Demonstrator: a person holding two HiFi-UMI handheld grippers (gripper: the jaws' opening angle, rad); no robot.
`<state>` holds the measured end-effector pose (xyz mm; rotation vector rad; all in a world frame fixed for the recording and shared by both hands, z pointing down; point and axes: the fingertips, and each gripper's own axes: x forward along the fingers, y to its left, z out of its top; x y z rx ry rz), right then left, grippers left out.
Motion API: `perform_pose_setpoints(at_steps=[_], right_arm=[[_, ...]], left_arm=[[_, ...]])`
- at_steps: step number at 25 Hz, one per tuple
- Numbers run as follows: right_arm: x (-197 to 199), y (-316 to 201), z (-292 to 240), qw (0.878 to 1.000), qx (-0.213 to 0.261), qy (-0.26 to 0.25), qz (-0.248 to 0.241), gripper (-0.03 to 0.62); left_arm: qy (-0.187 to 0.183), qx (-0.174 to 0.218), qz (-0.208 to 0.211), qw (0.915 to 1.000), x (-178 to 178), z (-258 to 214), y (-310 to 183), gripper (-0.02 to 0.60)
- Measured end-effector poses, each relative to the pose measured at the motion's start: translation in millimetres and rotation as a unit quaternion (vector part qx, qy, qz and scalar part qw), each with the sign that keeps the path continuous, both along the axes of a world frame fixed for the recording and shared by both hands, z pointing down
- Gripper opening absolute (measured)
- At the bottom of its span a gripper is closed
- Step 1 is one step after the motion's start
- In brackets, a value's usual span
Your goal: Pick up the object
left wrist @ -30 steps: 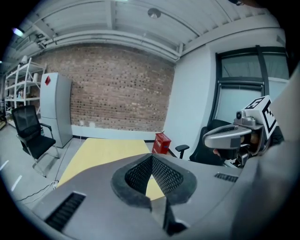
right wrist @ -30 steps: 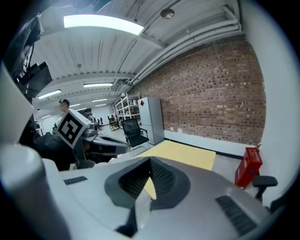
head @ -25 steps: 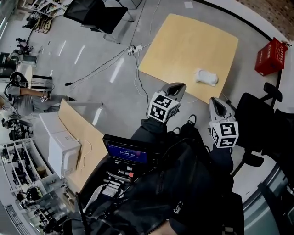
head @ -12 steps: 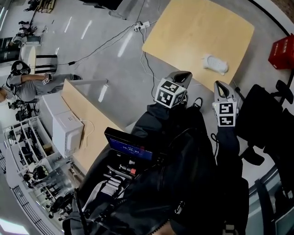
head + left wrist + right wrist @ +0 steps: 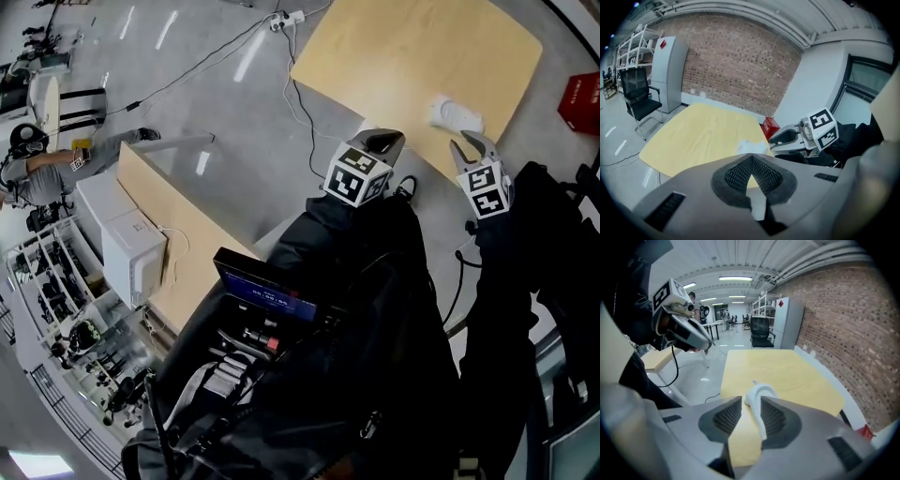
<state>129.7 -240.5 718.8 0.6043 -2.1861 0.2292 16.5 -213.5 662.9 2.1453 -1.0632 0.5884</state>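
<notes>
Right gripper advanced to white object, jaws opening.

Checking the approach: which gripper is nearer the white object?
Right. The right gripper is just short of the white object, jaws opening with nothing between them; the left gripper, shut, is farther off to its left.

sleeves: black; left gripper: grey shell, black ribbed pads; cube: black-white square markers

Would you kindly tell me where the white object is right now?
In the head view, the white object lies on the wooden table near its near edge, just ahead of the right gripper, whose opening jaws are not gripping it.
</notes>
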Motion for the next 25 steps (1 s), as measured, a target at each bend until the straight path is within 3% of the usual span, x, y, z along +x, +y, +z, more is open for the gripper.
perform_pose_setpoints(at_steps=[5,14,19,25], right_arm=[[-7.8,-19.3,32.0,0.997,-0.049,0.009,-0.054,0.225],[-14.1,-41.1,78.3,0.977,-0.085,0.098,-0.167,0.393],[-10.8,-41.4,92.6,0.965,-0.109,0.126,-0.202,0.413],[-4.6,-40.2,98.4,0.956,-0.102,0.159,-0.224,0.413]], left_arm=[[0.002,-0.013,-0.01,0.9999,-15.1,16.0,-2.7,-0.002],[0.001,-0.027,-0.029,0.9992,-34.1,27.1,-7.3,-0.002],[-0.002,-0.031,-0.045,0.9985,-43.2,28.1,-9.8,-0.002],[-0.002,-0.035,-0.052,0.998,-46.0,26.9,-10.8,-0.002]])
